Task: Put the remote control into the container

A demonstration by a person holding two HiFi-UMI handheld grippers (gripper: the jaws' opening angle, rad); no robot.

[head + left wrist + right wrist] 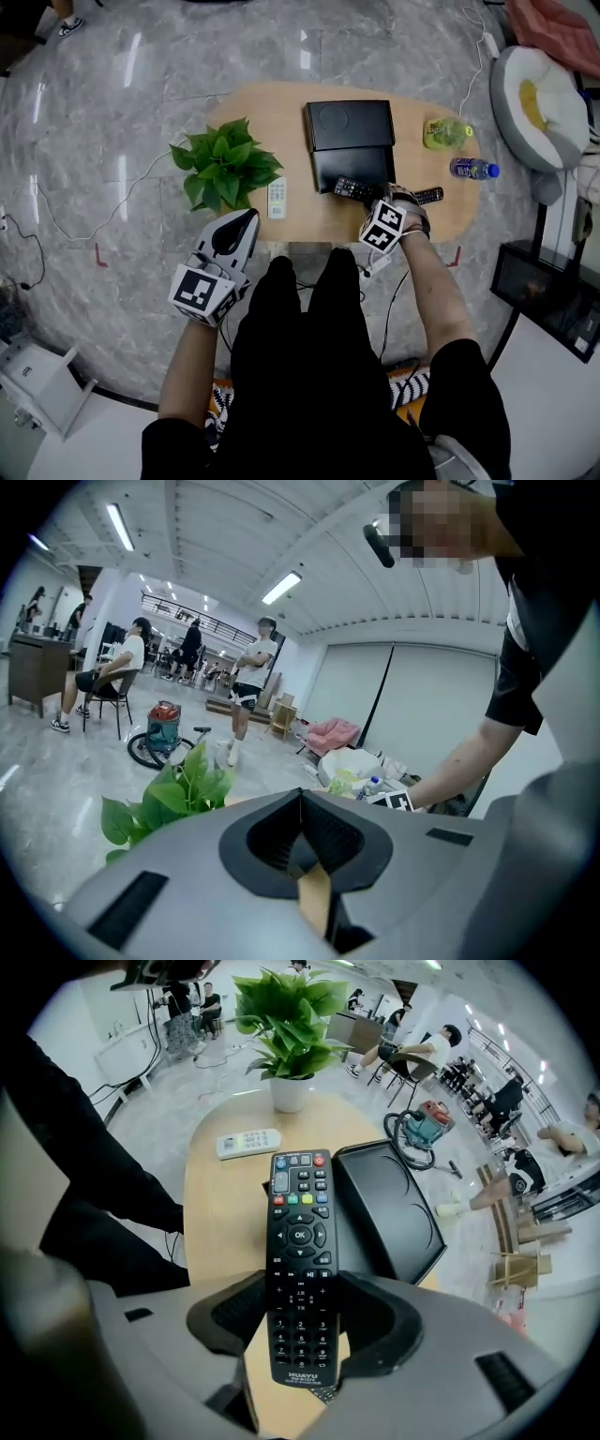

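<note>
remote control (pixel 298 1213) gripped between right gripper (pixel 300 1290) fingers (pixel 380 1312).

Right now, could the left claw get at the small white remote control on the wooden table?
Probably yes: the left claw is just short of the small white remote control, with nothing between them. Its jaws are shut, though.

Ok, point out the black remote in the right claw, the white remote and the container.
black remote (pixel 300 1235): right gripper view, its OK key.
white remote (pixel 277 198): head view, its middle.
container (pixel 352 163): head view, its bare inside.
</note>
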